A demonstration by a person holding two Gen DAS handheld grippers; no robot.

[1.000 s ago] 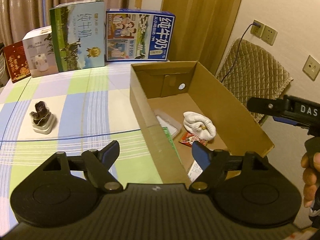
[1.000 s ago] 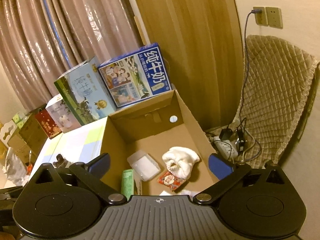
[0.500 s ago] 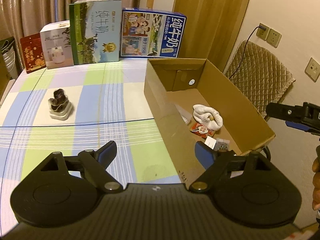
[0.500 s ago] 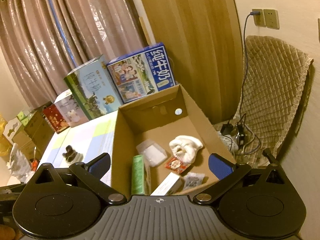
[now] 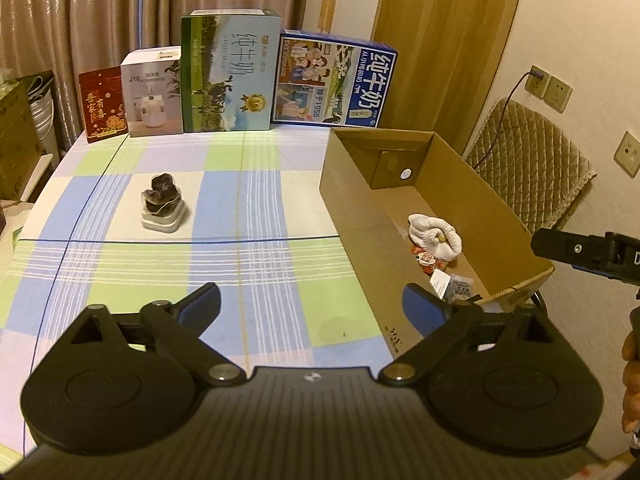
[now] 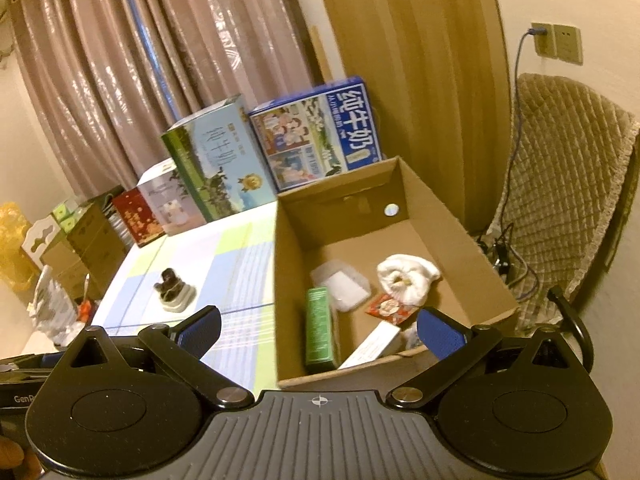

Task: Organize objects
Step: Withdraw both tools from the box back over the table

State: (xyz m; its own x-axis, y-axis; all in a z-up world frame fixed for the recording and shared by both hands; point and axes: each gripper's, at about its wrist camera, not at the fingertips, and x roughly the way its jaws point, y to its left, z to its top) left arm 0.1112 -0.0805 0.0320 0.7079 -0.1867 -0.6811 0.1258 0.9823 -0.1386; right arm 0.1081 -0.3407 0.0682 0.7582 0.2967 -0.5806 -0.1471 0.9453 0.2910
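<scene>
Cardboard box [image 5: 472, 196] sits open-topped on the right part of the checked tablecloth [image 5: 248, 208], long axis running away from me. Left gripper [image 5: 312, 306] hangs above the near edge of the table with its jaws opening, nothing between the blue pads, only cloth and the box's near corner behind them. Right gripper [image 6: 319, 330] is spread wide too, empty, pointing over the box's near end.

Inside the box, from the right wrist view: white rolled cloth [image 6: 406, 278] at about 1 o'clock from the box centre, touching a red snack packet [image 6: 390, 309] just on its near side; clear plastic lidded container [image 6: 340, 285] toward the left wall; green carton [image 6: 319, 330] lying along the left wall, near end; white flat box [image 6: 370, 346] angled at the near wall, with a small silvery packet [image 6: 410, 338] just beside it, partly behind my right pad.

Outside the box: a dark lumpy object in a clear wrap on a white base [image 5: 163, 204] stands alone on the cloth, at 9 o'clock from the box and well apart from it. Can't tell what it is.

Back edge of the table at 12 o'clock, in a row, upright: red gift box [image 5: 102, 106], white humidifier box [image 5: 154, 94], green milk carton case [image 5: 230, 76], blue milk carton case [image 5: 334, 80]. Quilted chair cover [image 5: 528, 184] at 3 o'clock past the box. A hand [image 5: 632, 384] on the right gripper's handle shows at the left view's right edge.
</scene>
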